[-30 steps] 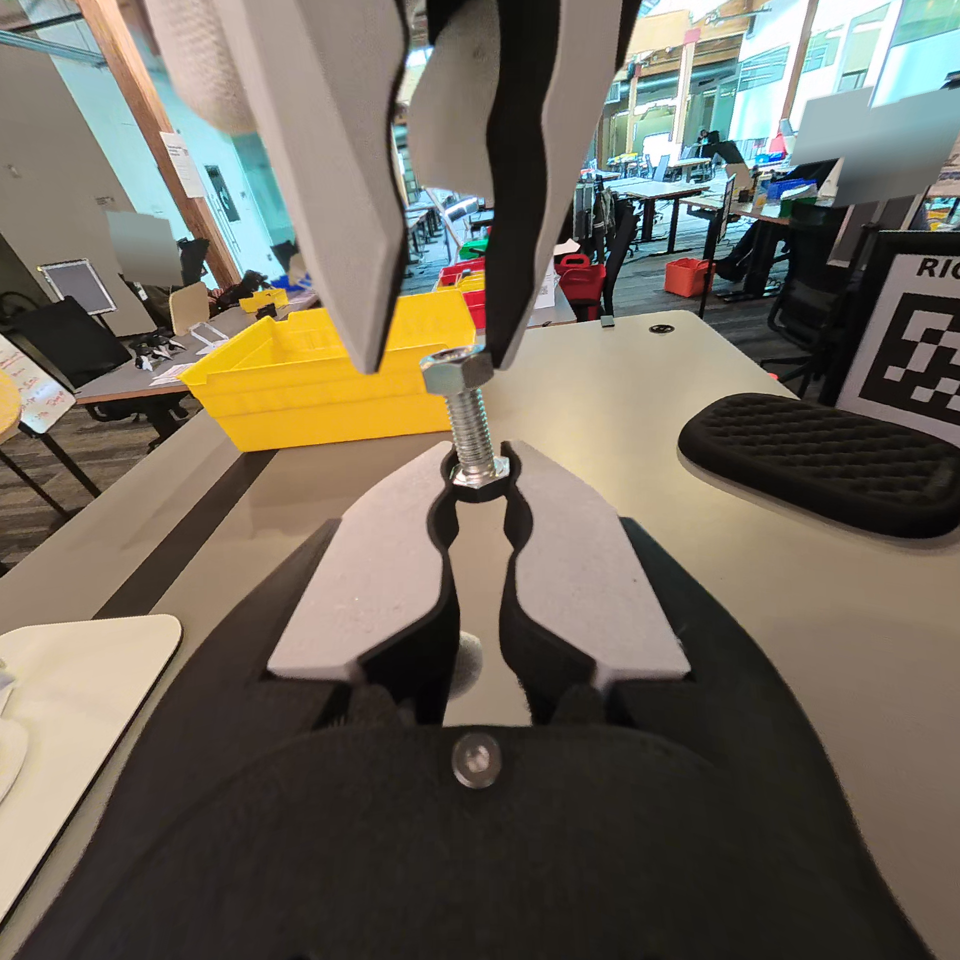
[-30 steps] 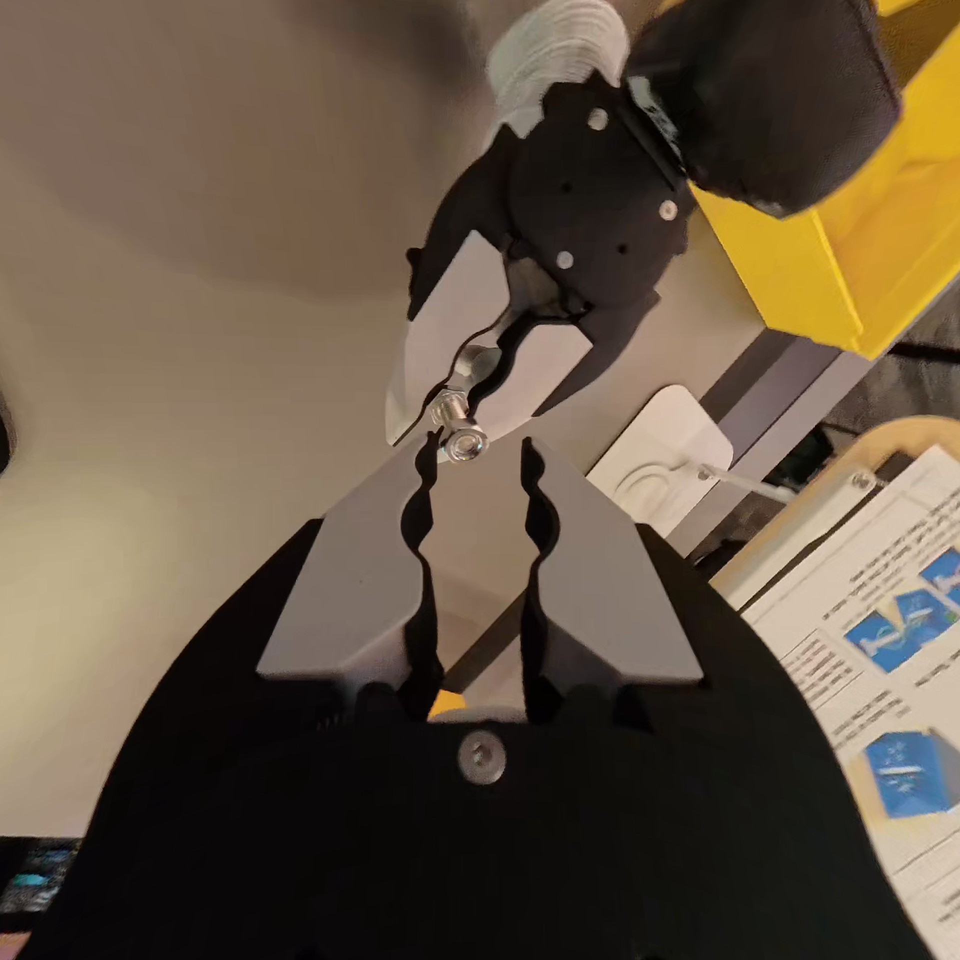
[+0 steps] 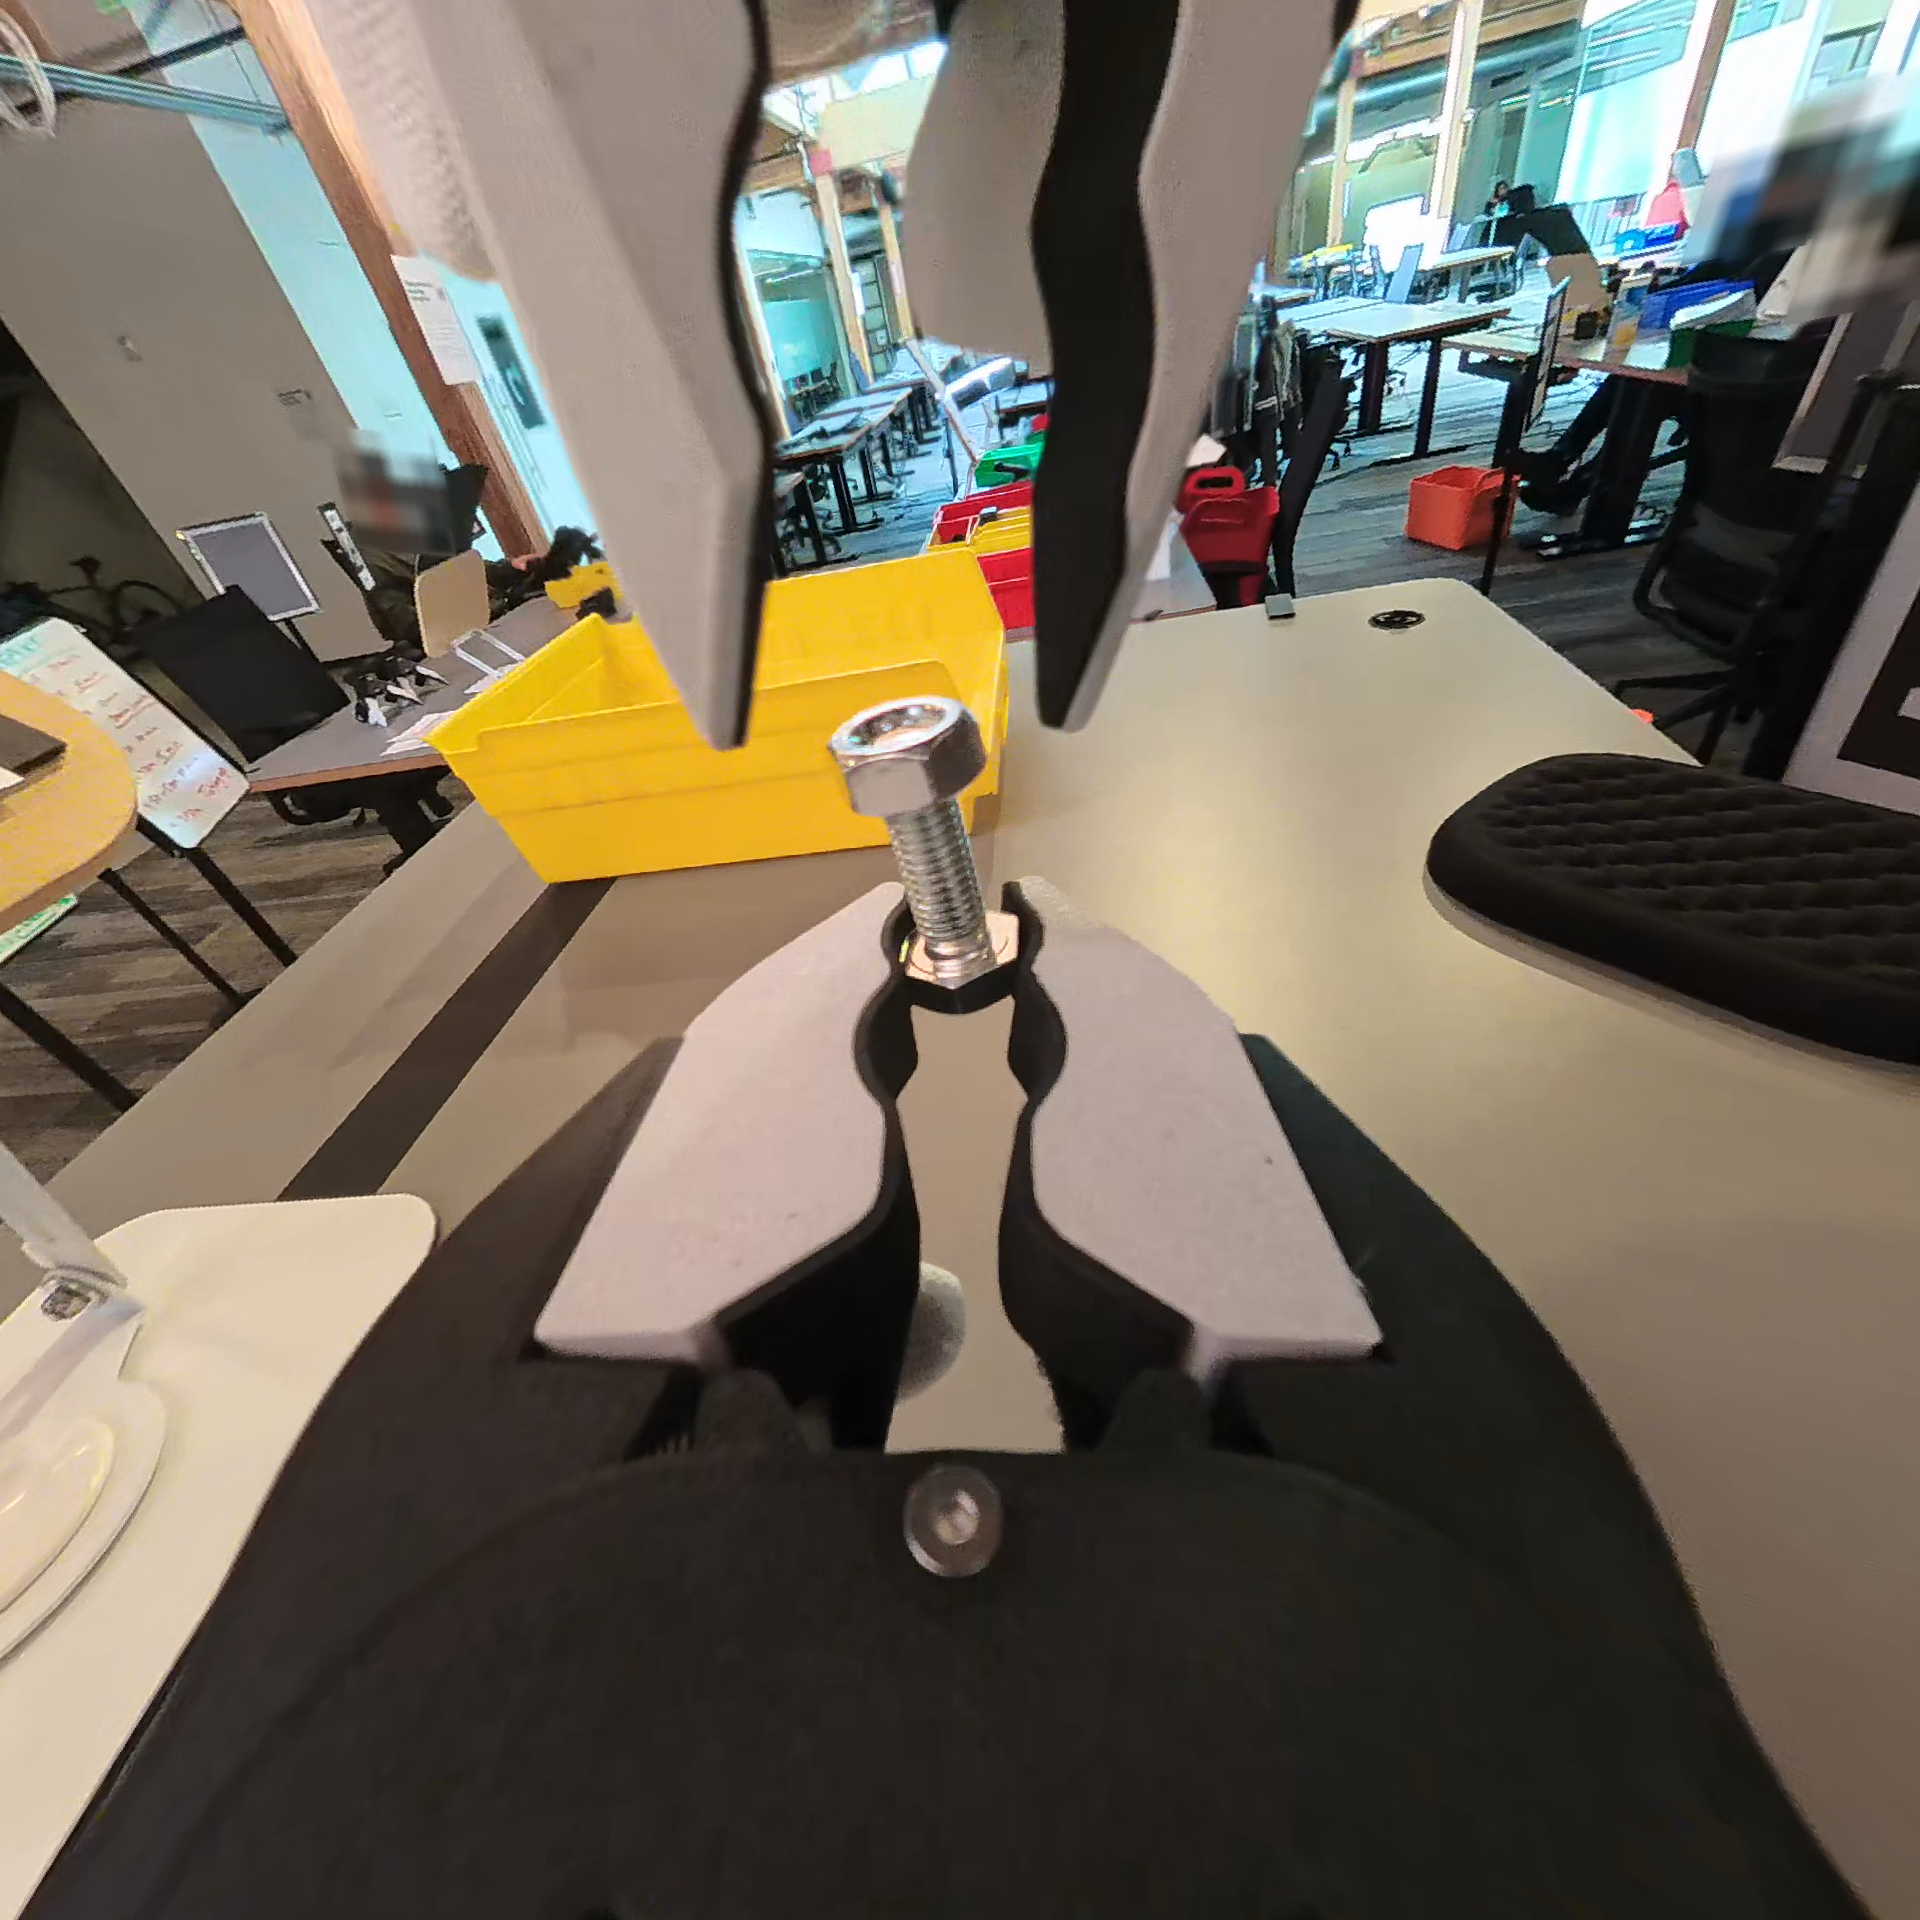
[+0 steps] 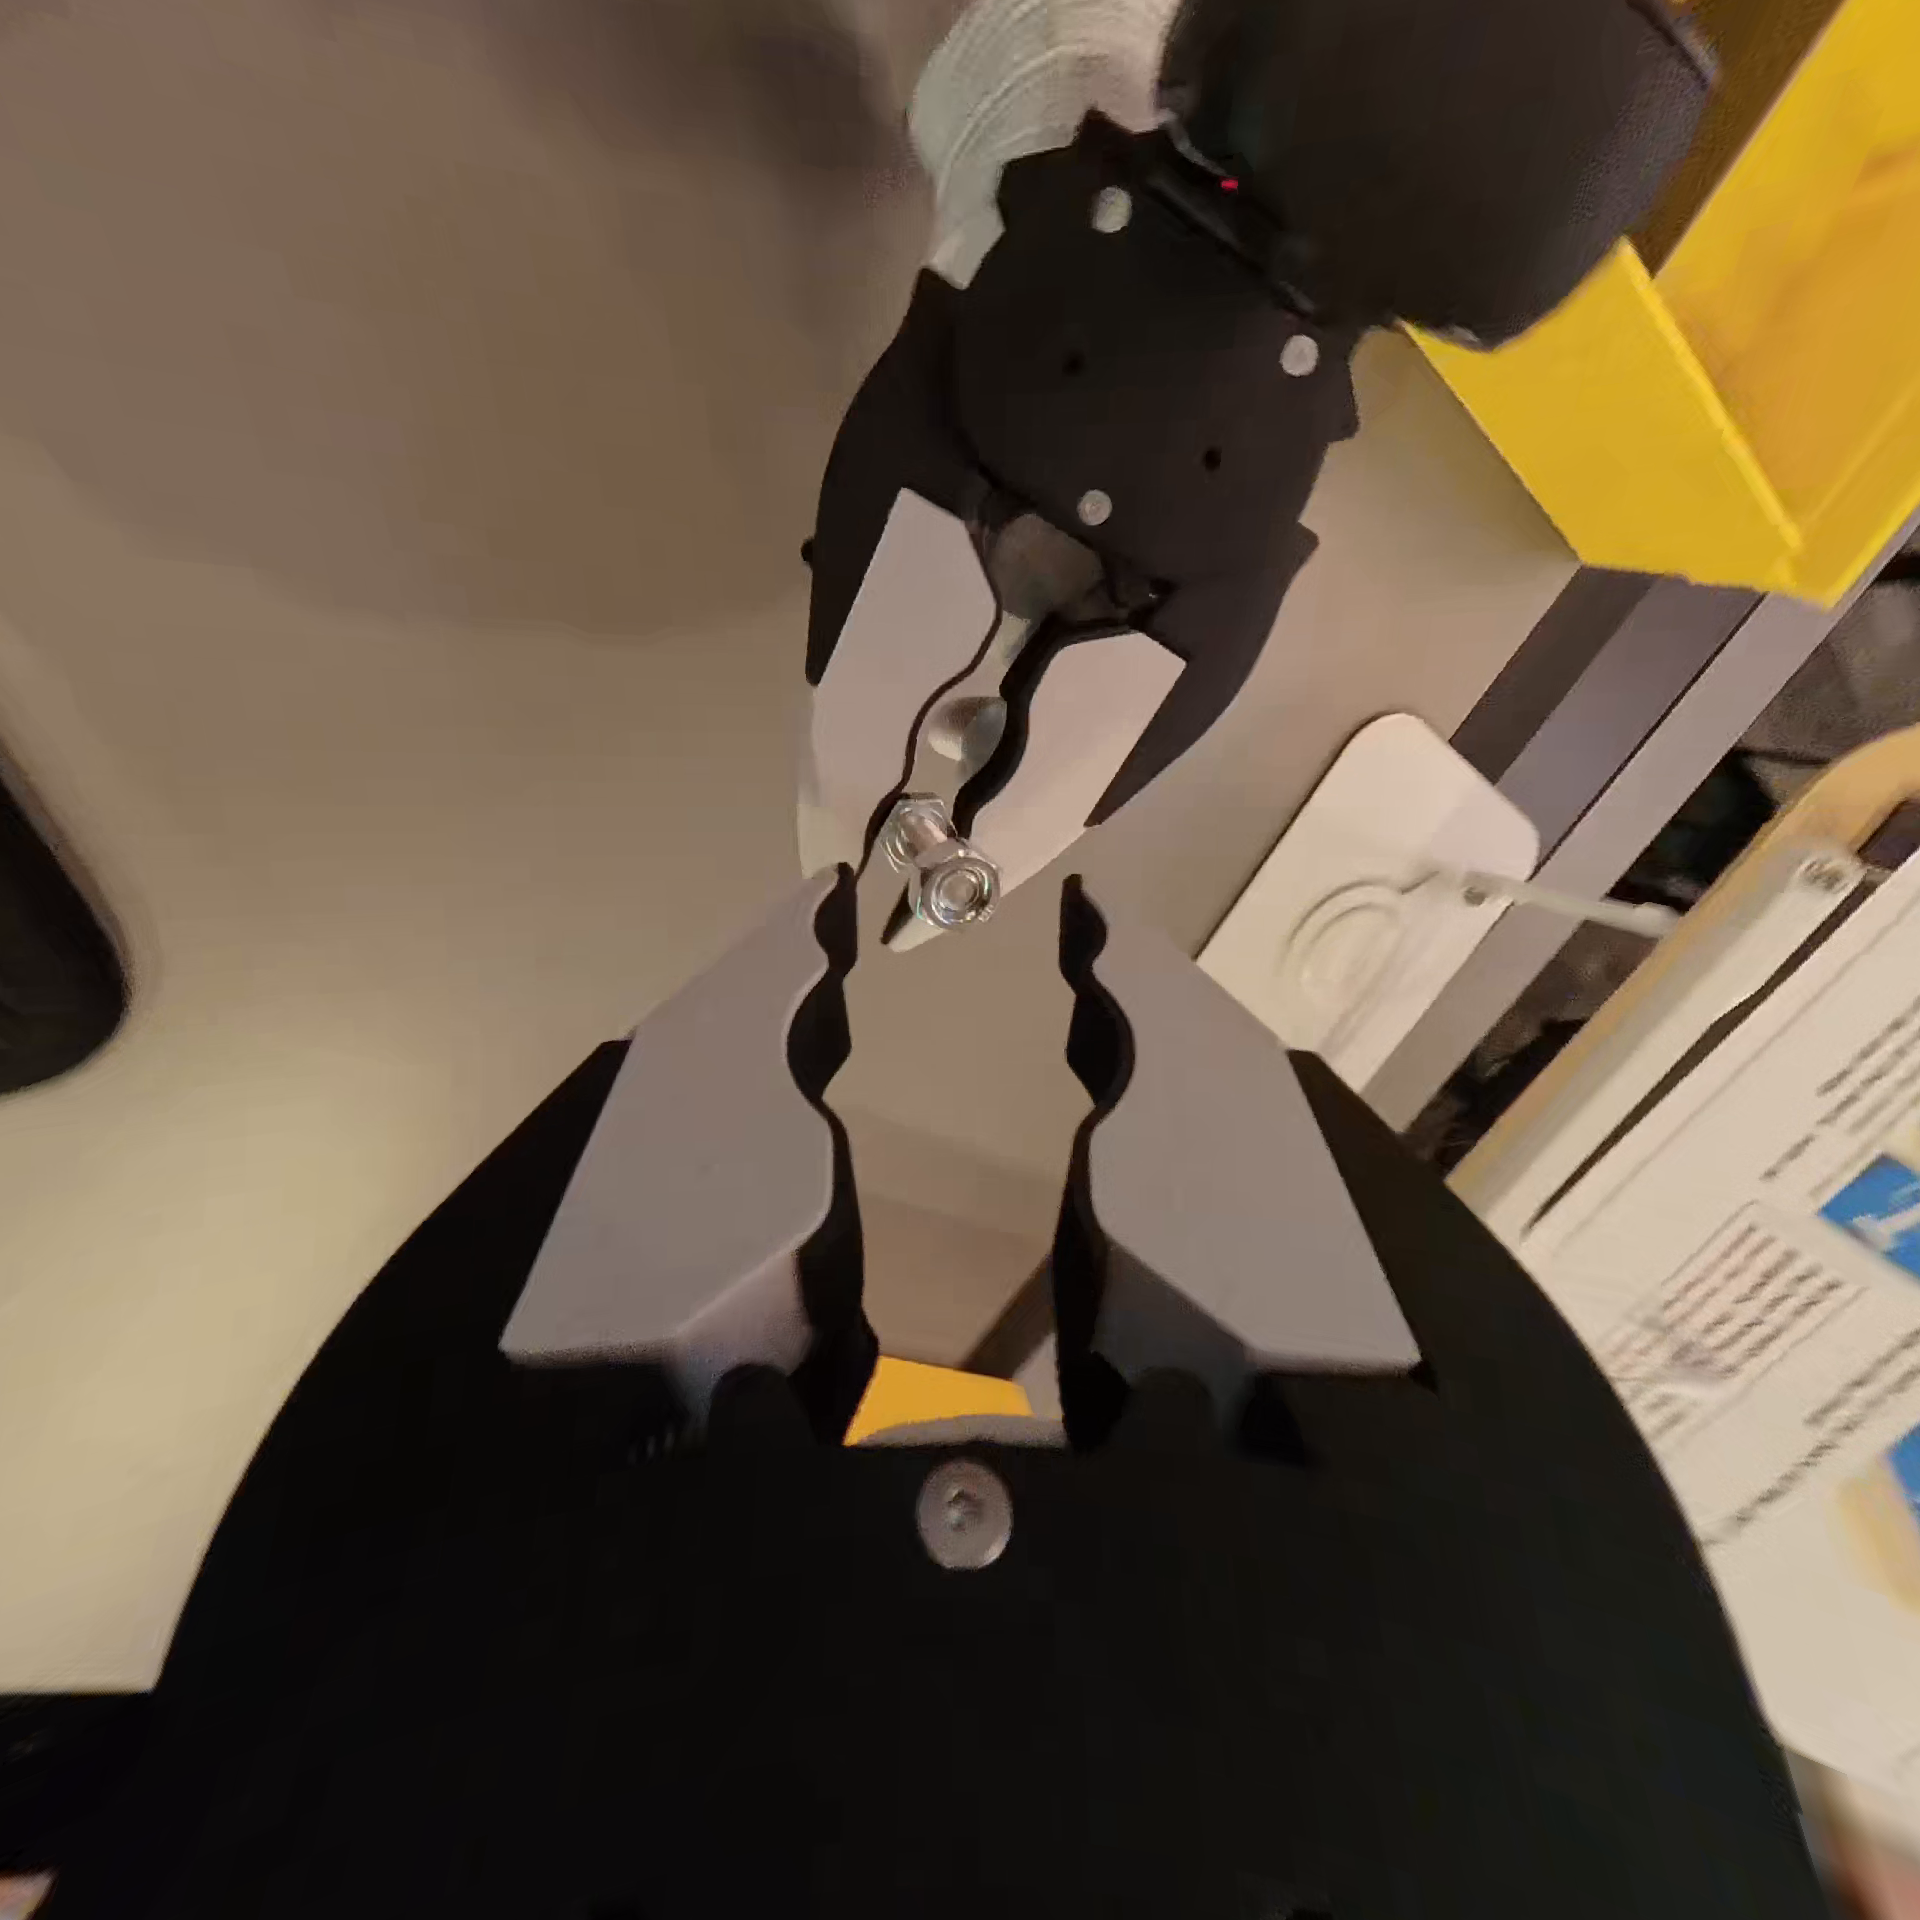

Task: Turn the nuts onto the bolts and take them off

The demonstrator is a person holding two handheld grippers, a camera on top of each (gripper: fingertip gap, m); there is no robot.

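At the centre of the left wrist view, the left gripper [image 3: 951, 940] is pinching its two grey fingers narrowly around a hex nut [image 3: 951, 961], gripping it in the notch near the tips. A threaded bolt [image 3: 925, 831] is standing up out of that nut, leaning slightly to the left, its hex head uppermost and free in the air.

Coming down from the top of the same frame, the right gripper [image 3: 894, 722] is hanging with its fingers spread apart, one tip on each side of the bolt head and just above it, touching nothing that can be seen. In the right wrist view its own fingers [image 4: 727, 1081] are showing wide apart in the lower half of the frame, gripping nothing, while the bolt head is sitting just past the tips, a little left of the gap's middle, with the left gripper beyond it in the upper half.

Behind the bolt, a yellow bin [image 3: 644, 769] is sitting on the beige table [image 3: 1299, 831] at middle left. A black padded rest [image 3: 1683, 904] is lying at the right edge, and a white pad [image 3: 229, 1351] is lying at lower left.
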